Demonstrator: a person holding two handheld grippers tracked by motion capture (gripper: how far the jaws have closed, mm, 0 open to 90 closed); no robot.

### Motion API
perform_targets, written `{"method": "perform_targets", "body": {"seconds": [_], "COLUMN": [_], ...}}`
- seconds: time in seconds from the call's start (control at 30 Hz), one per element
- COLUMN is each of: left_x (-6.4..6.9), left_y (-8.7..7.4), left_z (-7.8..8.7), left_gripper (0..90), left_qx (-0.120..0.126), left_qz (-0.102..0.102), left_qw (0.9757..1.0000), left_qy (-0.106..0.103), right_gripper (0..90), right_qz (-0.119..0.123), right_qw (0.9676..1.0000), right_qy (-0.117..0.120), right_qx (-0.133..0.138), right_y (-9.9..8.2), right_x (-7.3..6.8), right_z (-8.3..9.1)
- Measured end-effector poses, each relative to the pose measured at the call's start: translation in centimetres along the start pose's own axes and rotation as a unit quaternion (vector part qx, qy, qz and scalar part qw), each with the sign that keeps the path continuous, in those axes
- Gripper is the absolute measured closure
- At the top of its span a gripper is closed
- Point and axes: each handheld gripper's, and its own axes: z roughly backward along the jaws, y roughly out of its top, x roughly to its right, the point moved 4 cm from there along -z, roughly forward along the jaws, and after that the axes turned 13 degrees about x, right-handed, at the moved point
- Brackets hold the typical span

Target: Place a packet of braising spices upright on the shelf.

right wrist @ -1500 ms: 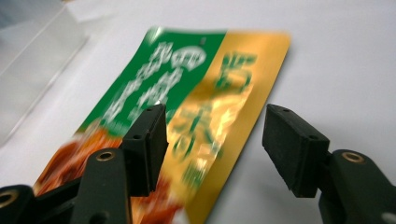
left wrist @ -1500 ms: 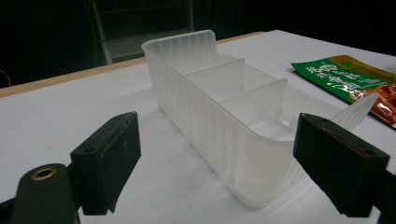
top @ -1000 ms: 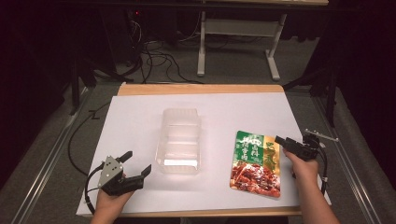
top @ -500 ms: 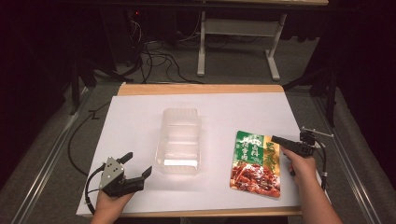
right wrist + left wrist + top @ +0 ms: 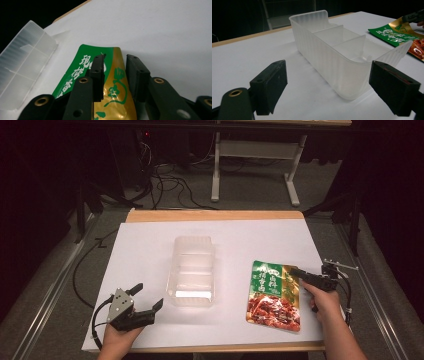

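A green and gold food pouch [image 5: 272, 295] lies flat on the white table cover, right of centre. My right gripper [image 5: 292, 271] reaches over the pouch's upper right edge. In the right gripper view the jaws stand narrowly apart with the pouch's gold strip [image 5: 116, 90] running between them, the gripper [image 5: 115, 60] open. A clear plastic tray [image 5: 194, 239] with three compartments sits empty in the middle. My left gripper [image 5: 150, 294] rests open near the tray's near left corner; in the left gripper view the tray's wall [image 5: 324, 55] lies just beyond the wide-spread gripper [image 5: 327, 87].
The white cover [image 5: 150, 245] spreads over a wooden table whose edge [image 5: 215, 215] shows at the back. Cables trail off the left side [image 5: 82, 270]. A desk frame [image 5: 255, 155] stands on the floor behind the table.
My right gripper has slid a little leftward over the pouch's upper right edge. The left gripper, tray and pouch have stayed in place.
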Motion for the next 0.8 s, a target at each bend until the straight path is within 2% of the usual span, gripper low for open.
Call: {"method": "perform_targets", "body": {"seconds": [0.03,0.1,0.17,0.27,0.33,0.37,0.4,0.53,0.57,0.7,0.77,0.8], "left_x": [0.1,0.1,0.1,0.0,0.0,0.0,0.0,0.0,0.0,0.1,0.1,0.2], "left_y": [0.0,0.0,0.0,0.0,0.0,0.0,0.0,0.0,0.0,0.0,0.1,0.2], "left_z": [-0.1,-0.1,-0.1,0.0,0.0,0.0,0.0,0.1,0.1,0.1,0.1,0.1], "left_gripper": [15.7,15.8,15.7,15.7,15.8,15.7,15.7,15.8,15.8,15.8,15.8,15.8], "left_qx": [0.001,0.000,0.001,0.001,0.002,0.002,0.003,0.003,0.004,0.004,0.004,0.005], "left_qz": [-0.001,0.000,0.000,0.001,0.002,0.002,0.003,0.004,0.004,0.005,0.002,0.002], "left_qw": [1.0000,1.0000,1.0000,1.0000,1.0000,1.0000,1.0000,1.0000,1.0000,1.0000,1.0000,1.0000], "left_qy": [0.000,-0.001,-0.001,0.000,0.000,0.001,0.002,0.001,0.001,-0.001,-0.002,-0.004], "right_gripper": [70.6,71.0,71.4,73.3,81.7,85.8,90.0,90.0,90.0,90.0,90.0,90.0], "right_qz": [0.009,0.006,0.010,0.026,0.053,0.058,0.066,0.073,0.070,0.075,0.089,0.094], "right_qw": [0.9999,0.9999,0.9994,0.9981,0.9957,0.9951,0.9948,0.9946,0.9956,0.9951,0.9939,0.9931], "right_qy": [-0.003,-0.006,-0.028,-0.046,-0.067,-0.072,-0.073,-0.073,-0.059,-0.049,-0.046,-0.034], "right_qx": [-0.005,-0.008,-0.019,-0.031,-0.035,-0.033,-0.024,-0.007,0.020,0.042,0.046,0.062], "right_y": [-0.1,-0.2,-0.3,-0.4,-0.5,-0.5,-0.5,-0.2,-0.1,-0.5,-0.1,0.3], "right_x": [0.0,-0.1,0.1,0.0,-0.3,-0.4,-0.7,-1.4,-2.4,-3.4,-3.9,-4.5], "right_z": [0.0,-0.1,-0.4,-0.7,-0.9,-0.9,-0.7,-0.1,0.6,1.4,2.0,2.6]}}
